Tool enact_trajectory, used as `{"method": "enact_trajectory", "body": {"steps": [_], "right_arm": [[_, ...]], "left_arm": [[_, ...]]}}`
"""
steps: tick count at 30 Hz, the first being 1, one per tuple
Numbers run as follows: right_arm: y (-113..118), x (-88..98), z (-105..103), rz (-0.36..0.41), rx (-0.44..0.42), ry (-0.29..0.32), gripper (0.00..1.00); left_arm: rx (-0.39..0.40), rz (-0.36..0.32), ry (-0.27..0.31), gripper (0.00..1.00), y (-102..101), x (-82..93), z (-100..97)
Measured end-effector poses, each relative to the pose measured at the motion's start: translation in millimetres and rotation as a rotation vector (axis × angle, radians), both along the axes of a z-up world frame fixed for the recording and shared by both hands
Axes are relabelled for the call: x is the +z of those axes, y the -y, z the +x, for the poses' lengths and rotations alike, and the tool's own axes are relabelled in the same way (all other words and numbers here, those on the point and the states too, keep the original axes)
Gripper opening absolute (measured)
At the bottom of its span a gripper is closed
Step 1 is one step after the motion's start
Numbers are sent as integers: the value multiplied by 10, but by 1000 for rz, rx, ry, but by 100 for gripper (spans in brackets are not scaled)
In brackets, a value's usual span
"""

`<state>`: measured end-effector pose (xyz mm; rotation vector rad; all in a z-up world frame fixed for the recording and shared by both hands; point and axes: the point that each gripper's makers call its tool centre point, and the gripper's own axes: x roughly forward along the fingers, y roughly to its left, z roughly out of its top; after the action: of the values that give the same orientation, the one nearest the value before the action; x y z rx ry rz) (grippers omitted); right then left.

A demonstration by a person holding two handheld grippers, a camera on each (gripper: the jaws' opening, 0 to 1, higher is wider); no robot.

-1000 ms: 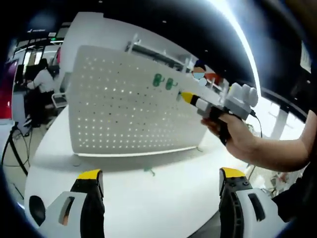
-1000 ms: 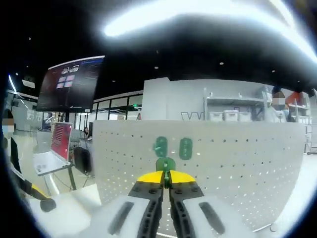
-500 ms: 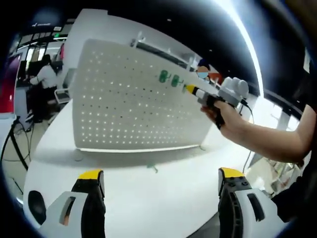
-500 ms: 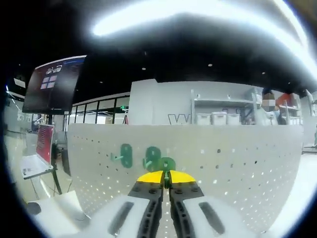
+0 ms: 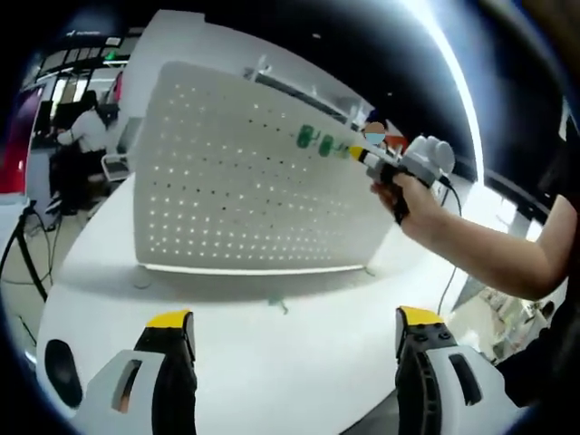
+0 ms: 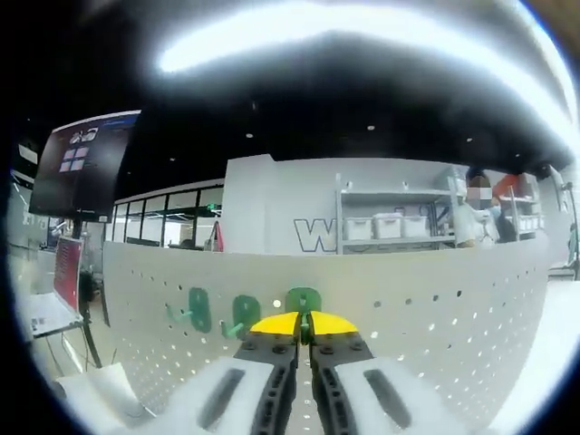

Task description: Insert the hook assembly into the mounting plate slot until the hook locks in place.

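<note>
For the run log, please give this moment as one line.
right gripper: shut on green hook at pegboard | left gripper: open | two hooks mounted

Shelving unit with white storage bins stands behind a wall monitor's right side.

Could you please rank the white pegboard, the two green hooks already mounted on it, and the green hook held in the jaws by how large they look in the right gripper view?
1. White pegboard, by far the largest.
2. The two mounted green hooks and the held green hook in the right gripper look alike; the held one is partly hidden, so I won't rank them.
</note>
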<state>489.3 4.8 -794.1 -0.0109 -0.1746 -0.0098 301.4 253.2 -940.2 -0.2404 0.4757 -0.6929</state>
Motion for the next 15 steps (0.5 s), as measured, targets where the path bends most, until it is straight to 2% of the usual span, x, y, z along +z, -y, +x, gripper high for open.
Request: {"method": "enact_trajectory", "body": {"steps": [6, 8, 11, 15], "right_arm": [[64, -46, 31, 47, -23, 0, 0], [55, -70, 55, 57, -6, -5, 0], [30, -71, 50, 40, -6, -4, 0], [49, -73, 66, 56, -12, 2, 0]], "left_arm": [[-5, 14, 0, 93, 0, -8, 11], [-5, 14, -3, 93, 0, -9, 10], [-8, 20, -6, 93, 6, -9, -3], [-9, 23, -12, 93, 12, -31, -3]]}}
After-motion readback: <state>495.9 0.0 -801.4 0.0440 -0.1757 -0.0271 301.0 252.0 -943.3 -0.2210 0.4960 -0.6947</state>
